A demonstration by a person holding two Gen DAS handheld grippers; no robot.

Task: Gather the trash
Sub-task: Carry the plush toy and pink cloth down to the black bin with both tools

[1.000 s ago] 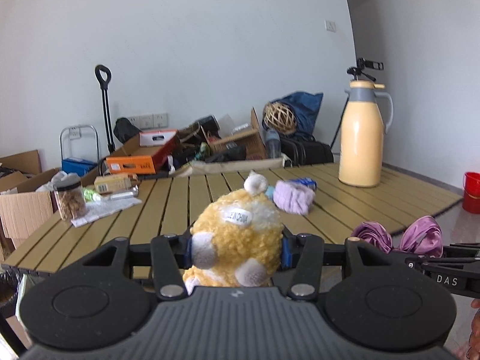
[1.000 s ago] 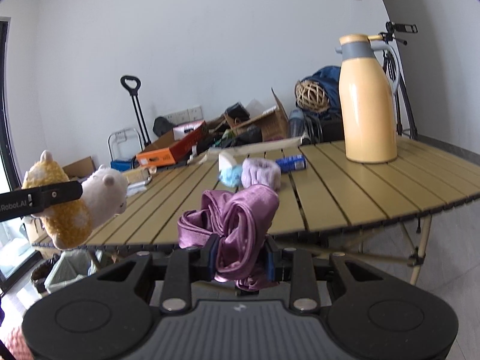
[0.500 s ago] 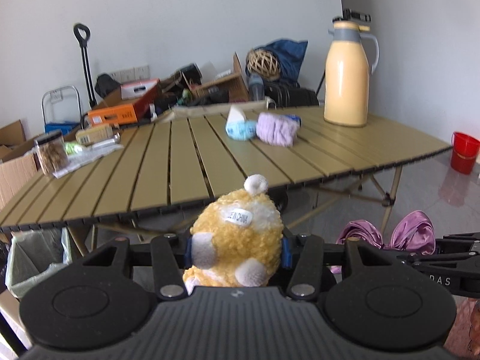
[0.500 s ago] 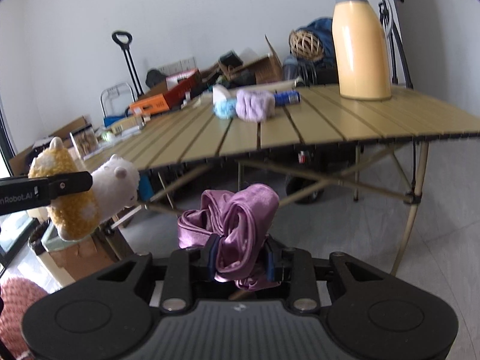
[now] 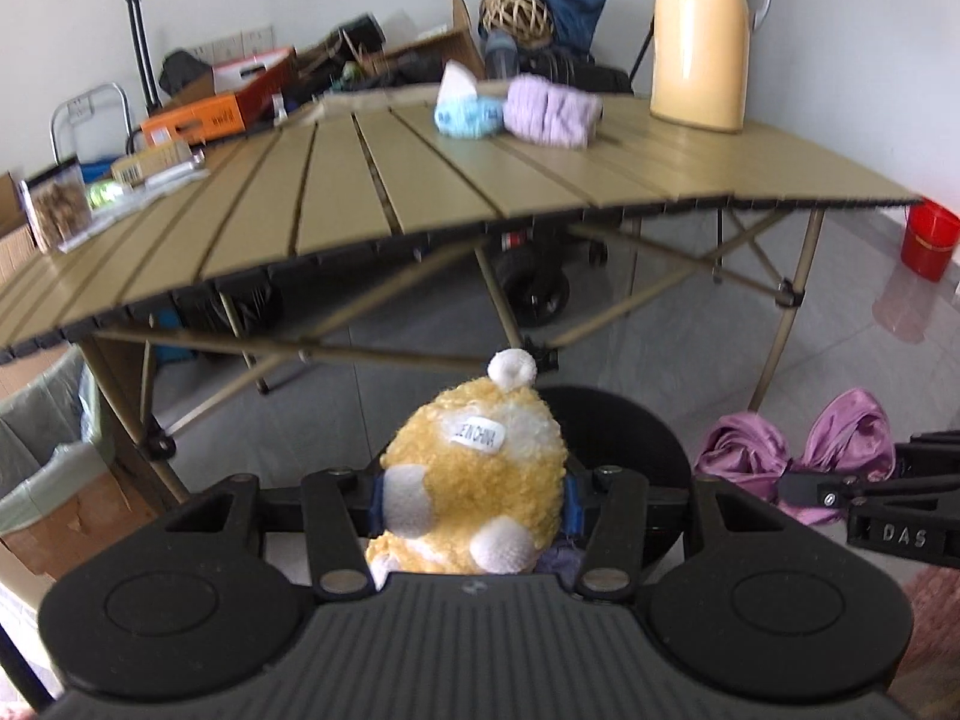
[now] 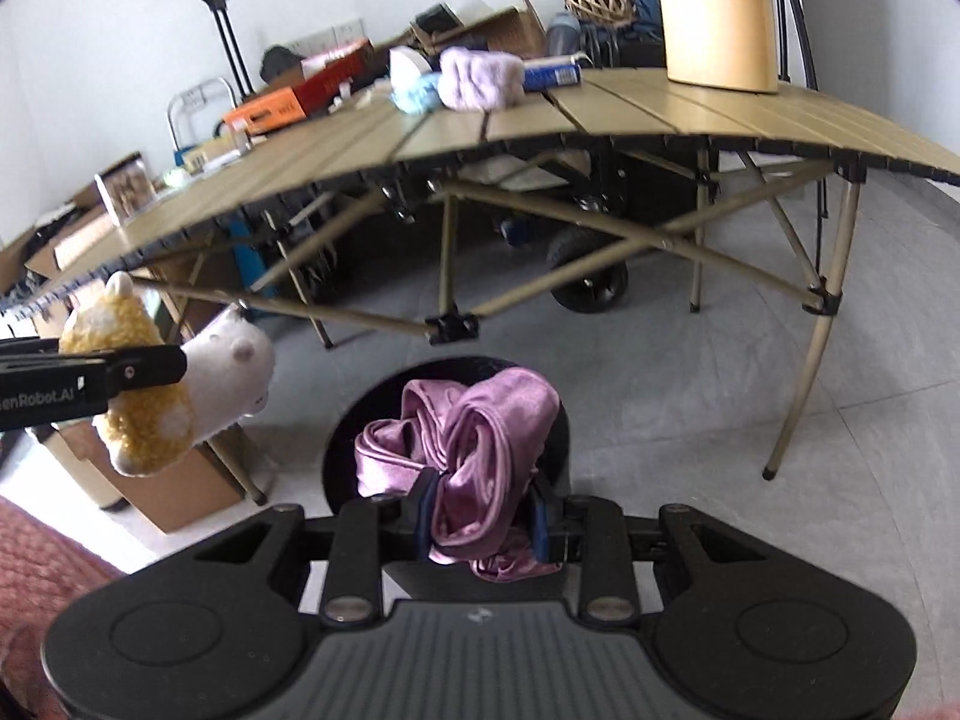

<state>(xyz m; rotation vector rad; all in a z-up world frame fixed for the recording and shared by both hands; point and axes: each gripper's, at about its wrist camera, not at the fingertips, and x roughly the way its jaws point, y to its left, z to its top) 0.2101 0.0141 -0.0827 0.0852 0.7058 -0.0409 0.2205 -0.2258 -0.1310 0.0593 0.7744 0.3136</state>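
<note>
My left gripper (image 5: pixel 474 495) is shut on a yellow and white plush toy (image 5: pixel 474 474), which fills the gap between its blue pads. The same plush toy (image 6: pixel 162 384) shows at the left of the right wrist view, held in the air. My right gripper (image 6: pixel 483 510) is shut on a crumpled purple satin cloth (image 6: pixel 474 450); the purple cloth (image 5: pixel 798 456) also appears at the right of the left wrist view. Both grippers hang below the table's edge, over a round black container (image 6: pixel 558 438) on the floor. The container (image 5: pixel 636 426) is mostly hidden behind the held things.
A slatted tan folding table (image 5: pixel 420 180) stands ahead with a yellow thermos (image 5: pixel 702 36), a lilac cloth (image 5: pixel 549 111) and a blue and white bundle (image 5: pixel 465 108). A lined cardboard box (image 5: pixel 54 480) stands at the left, a red bucket (image 5: pixel 930 240) at the right.
Both grippers have sunk from table height to below the tabletop and tilted downward, each still holding its thing. The black container has come into view beneath them.
</note>
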